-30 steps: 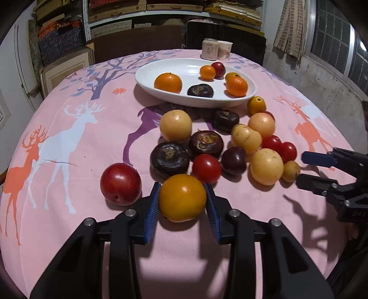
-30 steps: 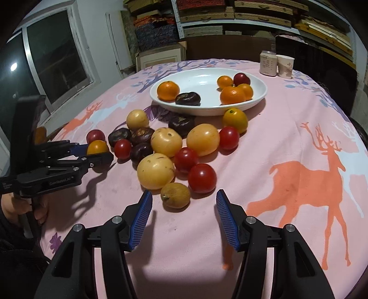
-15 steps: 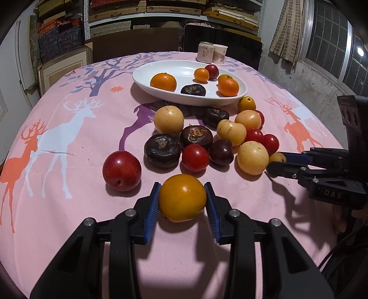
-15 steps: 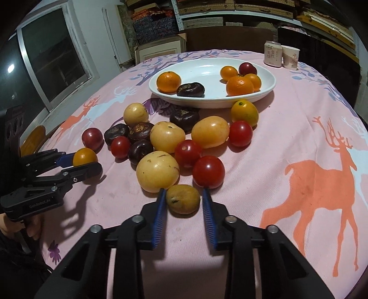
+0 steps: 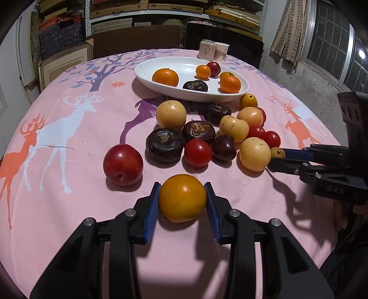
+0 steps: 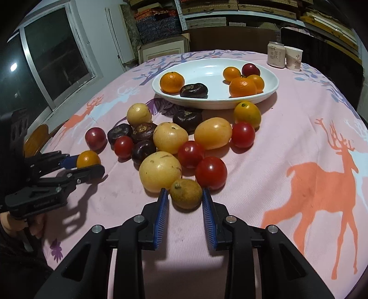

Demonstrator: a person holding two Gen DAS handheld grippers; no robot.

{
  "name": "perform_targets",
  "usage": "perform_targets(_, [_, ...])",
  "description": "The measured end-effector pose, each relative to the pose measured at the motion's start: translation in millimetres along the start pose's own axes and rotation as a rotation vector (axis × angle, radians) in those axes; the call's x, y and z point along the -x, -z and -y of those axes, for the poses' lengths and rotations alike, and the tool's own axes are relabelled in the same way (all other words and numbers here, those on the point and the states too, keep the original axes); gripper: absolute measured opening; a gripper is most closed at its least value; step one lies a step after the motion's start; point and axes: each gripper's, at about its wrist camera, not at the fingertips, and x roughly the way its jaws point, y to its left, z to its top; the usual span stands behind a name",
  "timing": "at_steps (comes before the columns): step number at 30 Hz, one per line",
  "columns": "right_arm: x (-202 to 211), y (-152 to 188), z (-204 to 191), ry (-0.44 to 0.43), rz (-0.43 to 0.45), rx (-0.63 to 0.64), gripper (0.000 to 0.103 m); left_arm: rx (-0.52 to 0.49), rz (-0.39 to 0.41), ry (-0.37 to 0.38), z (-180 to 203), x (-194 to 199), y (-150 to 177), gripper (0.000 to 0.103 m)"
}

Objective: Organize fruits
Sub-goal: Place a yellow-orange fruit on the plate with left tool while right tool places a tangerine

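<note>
My left claw [image 5: 182,202] is clamped on one orange fruit [image 5: 182,197], low over the near edge of the tabletop. My right claw [image 6: 185,201] brackets one small brown-green fruit [image 6: 186,193]; whether its pads press it, I cannot tell.

Loose beyond, mid-table:
- red plum [image 5: 123,164], one
- cherry tomatoes [image 6: 211,173], four
- yellow fruits [image 6: 160,171], four
- dark fruits [image 5: 164,145], four
- orange fruit [image 6: 247,114], one, by the plate

In the white plate [image 6: 207,69], far side: four orange, one dark, one red.

Far edge: can [image 6: 276,54], one; paper cup [image 6: 293,58], one.

The surface is a pink deer-print cloth [image 6: 299,128]. Shelves [image 5: 174,9] and windows stand behind.
</note>
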Motion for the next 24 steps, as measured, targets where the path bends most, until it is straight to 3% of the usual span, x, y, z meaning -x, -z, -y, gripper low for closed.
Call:
perform_targets(6, [2.6,-0.8,-3.4,-0.01,0.017,0.015,0.029,0.007,0.008,0.002,-0.8,0.8,-0.5,0.037])
perform_targets(12, [41.5,-7.9,7.6,-0.046,0.123,-0.006,0.029,0.024,0.053,0.048,-1.7,14.0,-16.9,0.037])
perform_targets(18, [59.9,-53.0,36.5,0.003,0.234,-0.051,0.029,-0.033,0.105,0.061,13.9,15.2,-73.5,0.037])
perform_targets(24, [28.3,-104.5,41.4,0.066,0.275,-0.017,0.029,-0.018,0.122,0.054,13.5,-27.8,-145.9,0.037])
